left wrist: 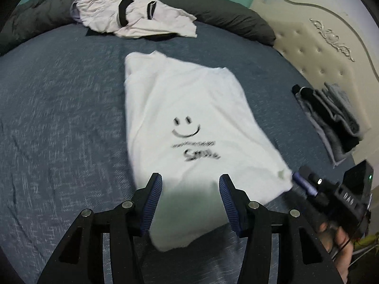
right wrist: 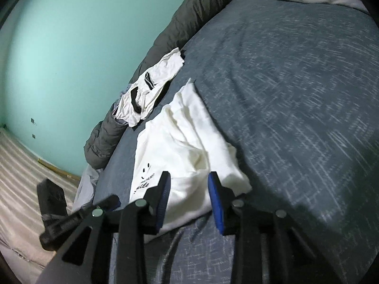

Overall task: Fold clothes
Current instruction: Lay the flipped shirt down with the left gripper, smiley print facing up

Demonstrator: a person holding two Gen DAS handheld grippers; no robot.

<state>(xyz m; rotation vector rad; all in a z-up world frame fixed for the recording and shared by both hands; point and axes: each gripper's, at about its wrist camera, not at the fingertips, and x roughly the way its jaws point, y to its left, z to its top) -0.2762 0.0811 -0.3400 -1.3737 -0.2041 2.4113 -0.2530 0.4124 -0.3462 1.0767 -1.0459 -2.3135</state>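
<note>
A white T-shirt (left wrist: pixel 189 108) with a black smiley face and the word "Smile" lies folded into a long strip on the blue-grey bed (left wrist: pixel 59 108). My left gripper (left wrist: pixel 190 182) hovers open over the shirt's near edge, with the cloth showing between its blue pads. My right gripper (left wrist: pixel 299 177) reaches the shirt's near right corner. In the right wrist view the right gripper (right wrist: pixel 189 177) is open, its fingers either side of a rumpled part of the T-shirt (right wrist: pixel 180 142). The left gripper (right wrist: pixel 111 203) shows at the lower left.
A crumpled pile of white clothes with black trim (left wrist: pixel 135 16) lies at the far edge against a dark grey duvet (left wrist: pixel 225 9). A stack of folded dark clothes (left wrist: pixel 331 118) sits at the right by the cream headboard (left wrist: pixel 319 47). A hand (left wrist: pixel 341 239) holds the right gripper.
</note>
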